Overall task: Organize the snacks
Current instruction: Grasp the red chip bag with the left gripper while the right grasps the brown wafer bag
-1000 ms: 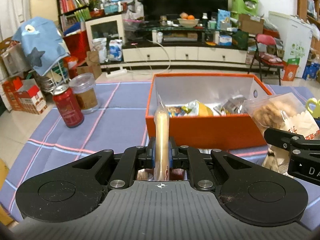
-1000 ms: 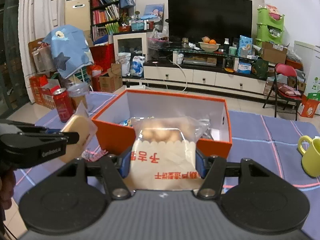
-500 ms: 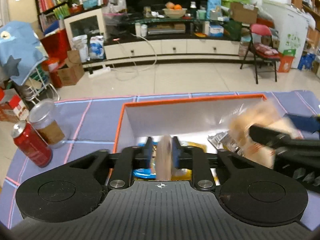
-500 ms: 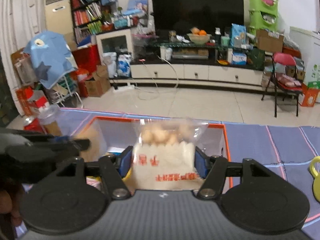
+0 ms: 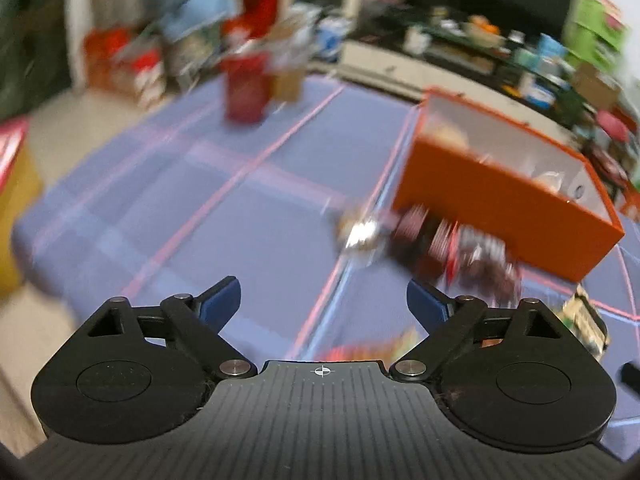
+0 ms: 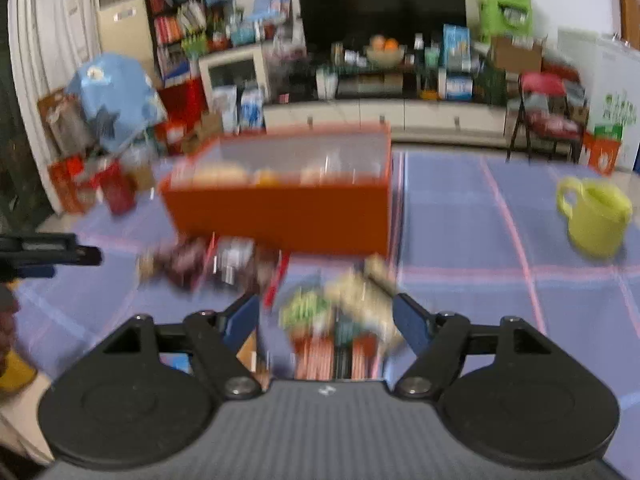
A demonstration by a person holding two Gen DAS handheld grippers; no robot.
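Observation:
The view is motion-blurred. The orange box (image 5: 500,208) (image 6: 280,216) stands on the blue checked cloth with snacks inside. Dark snack packets (image 5: 432,240) (image 6: 208,260) lie on the cloth in front of it. My left gripper (image 5: 324,300) hangs over bare cloth left of them, its jaws opening wide with nothing between them; its tip (image 6: 52,254) shows at the left of the right wrist view. My right gripper (image 6: 326,314) is opening too. Below and between its fingers lie a green-and-beige packet (image 6: 340,304) and a red one (image 6: 332,354); the pads do not press on them.
A red can (image 5: 244,88) (image 6: 118,192) and a jar (image 5: 286,80) stand at the cloth's far left. A yellow-green mug (image 6: 596,216) sits right of the box. More packets (image 5: 584,324) lie near the front right. Beyond the table are a TV cabinet and clutter.
The left gripper held a thin pale packet and the right a bag of biscuits; both moved over the box, let go, and pulled back towards the near side with jaws apart.

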